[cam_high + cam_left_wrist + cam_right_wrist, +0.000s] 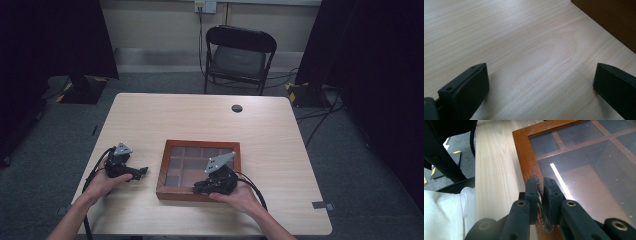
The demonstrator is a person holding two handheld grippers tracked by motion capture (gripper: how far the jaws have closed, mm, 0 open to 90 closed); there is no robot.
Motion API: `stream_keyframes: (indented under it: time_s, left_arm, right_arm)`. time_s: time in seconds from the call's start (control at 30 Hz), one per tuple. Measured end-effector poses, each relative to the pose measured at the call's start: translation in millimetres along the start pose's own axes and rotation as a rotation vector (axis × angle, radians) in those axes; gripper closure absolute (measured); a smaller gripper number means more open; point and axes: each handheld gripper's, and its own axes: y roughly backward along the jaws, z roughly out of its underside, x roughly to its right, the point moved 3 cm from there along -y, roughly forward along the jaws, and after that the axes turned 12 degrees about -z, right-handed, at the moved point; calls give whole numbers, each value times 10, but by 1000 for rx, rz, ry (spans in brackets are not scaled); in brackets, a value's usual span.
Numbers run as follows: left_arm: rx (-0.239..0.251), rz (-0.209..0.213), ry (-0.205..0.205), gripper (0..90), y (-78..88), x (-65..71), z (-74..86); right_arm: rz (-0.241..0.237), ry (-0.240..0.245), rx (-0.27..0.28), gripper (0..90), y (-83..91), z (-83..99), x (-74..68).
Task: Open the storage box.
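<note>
My left tongs rest on the pale wooden bench, left of the brown glass-lidded compartment box; my right tongs sit at its near edge.

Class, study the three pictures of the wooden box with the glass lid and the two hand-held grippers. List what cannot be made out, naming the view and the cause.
- Contents of the wooden box: high view too small; in the right gripper view, glare on the glass lid.
- The small toothed metal piece pinched by the right hand-held gripper: mostly hidden between its jaws.
- Left hand-held gripper: its own view cuts off the jaw bases.
</note>
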Motion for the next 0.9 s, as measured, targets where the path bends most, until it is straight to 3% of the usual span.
stream_keyframes:
  time_s: [0.9]
  left_arm:
    - [0, 1, 0, 0, 0, 0, 0]
  right_arm:
    - [3, 1, 2, 821, 38, 18, -44]
